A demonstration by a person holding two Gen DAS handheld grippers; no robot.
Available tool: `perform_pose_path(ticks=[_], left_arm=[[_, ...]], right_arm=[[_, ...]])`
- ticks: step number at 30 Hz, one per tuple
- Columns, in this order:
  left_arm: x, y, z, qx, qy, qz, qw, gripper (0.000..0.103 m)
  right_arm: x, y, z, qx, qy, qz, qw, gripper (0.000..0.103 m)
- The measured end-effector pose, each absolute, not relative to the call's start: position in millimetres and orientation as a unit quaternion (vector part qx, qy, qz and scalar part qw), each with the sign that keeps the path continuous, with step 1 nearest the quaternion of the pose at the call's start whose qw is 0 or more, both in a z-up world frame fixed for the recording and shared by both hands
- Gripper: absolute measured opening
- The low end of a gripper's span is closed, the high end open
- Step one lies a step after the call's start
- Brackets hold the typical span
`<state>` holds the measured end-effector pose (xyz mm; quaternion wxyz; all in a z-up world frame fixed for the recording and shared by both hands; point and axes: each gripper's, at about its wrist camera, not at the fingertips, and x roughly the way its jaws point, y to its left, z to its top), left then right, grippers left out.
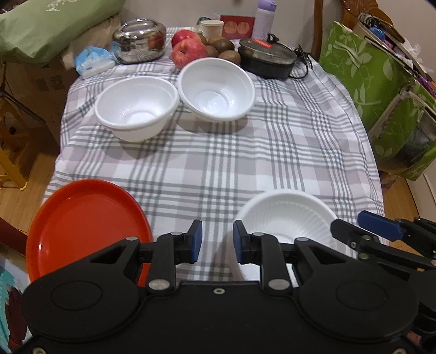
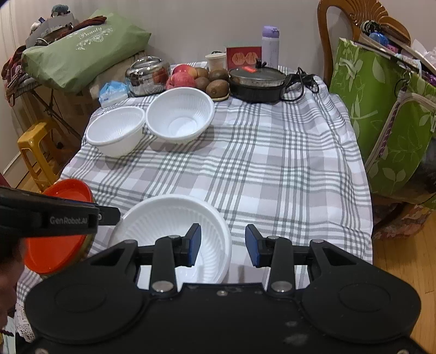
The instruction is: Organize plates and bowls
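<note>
Bowls and a plate share a table draped in a grey checked cloth (image 2: 272,163), seen from two handheld grippers poised over its near edge. Left gripper (image 1: 217,242) hangs above the cloth between an orange plate (image 1: 81,228) on its left and a white ribbed bowl (image 1: 286,215) on its right; its jaws stand slightly apart with only cloth visible in the gap, the right blue pad close beside the bowl's rim, though contact cannot be made out. Right gripper (image 2: 223,245) hovers at the same bowl (image 2: 174,226), jaws spread; its left finger sits over the inside of the bowl and its right finger outside the rim, with neither pad clearly pressing on the wall.

Farther back on the left half of the table, two more white bowls stand upright and empty: a smaller, deeper one (image 1: 136,104) and a wider one (image 1: 216,88), rims almost touching. Behind them, along the far edge, lie red apples (image 1: 188,47) and kiwis (image 1: 223,46), a shiny metal pot (image 1: 139,39), a black electric pan (image 1: 267,57) with its cord, a tissue pack (image 1: 94,61) and a lilac bottle (image 1: 263,17). Green leaf-print bags (image 2: 381,109) stand to the right of the table, beside a wooden chair (image 2: 351,16).
</note>
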<state>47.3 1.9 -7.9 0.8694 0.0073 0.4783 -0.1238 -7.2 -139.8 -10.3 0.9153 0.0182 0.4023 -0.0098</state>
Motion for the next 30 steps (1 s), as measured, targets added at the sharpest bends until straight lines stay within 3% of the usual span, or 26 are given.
perform_pose_path(ticks=[19,30], left_arm=[[91,19,38,0.02,0.425,-0.088,0.901,0.031],[141,21,35,0.008,0.429,-0.07,0.901,0.031]], right_arm=[[34,-146,50,0.028,0.356,0.024,0.934,0.039],[91,-148,49,0.024,0.361,0.029,0.932,0.039]])
